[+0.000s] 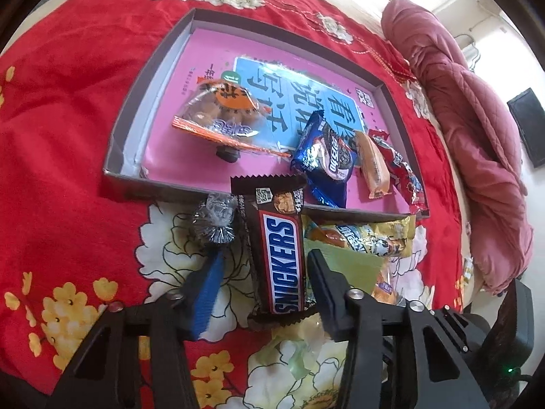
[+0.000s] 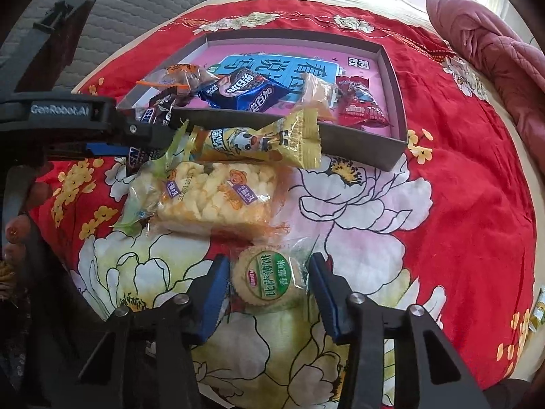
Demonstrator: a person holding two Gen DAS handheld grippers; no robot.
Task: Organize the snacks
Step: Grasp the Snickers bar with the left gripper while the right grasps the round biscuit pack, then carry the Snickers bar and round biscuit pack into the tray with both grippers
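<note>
Two pairs of jaws apart over red floral bedspread (image 2: 442, 170), Snickers bar (image 1: 282, 259) and round biscuit (image 2: 269, 279) between.

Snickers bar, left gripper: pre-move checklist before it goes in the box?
1. Snickers bar between left gripper fingers: ok.
2. Fingers closed on bar: not ok, gaps both sides.
3. Box in view ahead: ok.
4. Free floor in box: ok, pink area left of the Oreo pack.
5. Right gripper out of the way: ok, straddling the round biscuit pack.
6. Bar lifted off bedspread: cannot tell.

Snickers bar (image 1: 281, 255) between spread left claw (image 1: 262, 269) fingers
</note>
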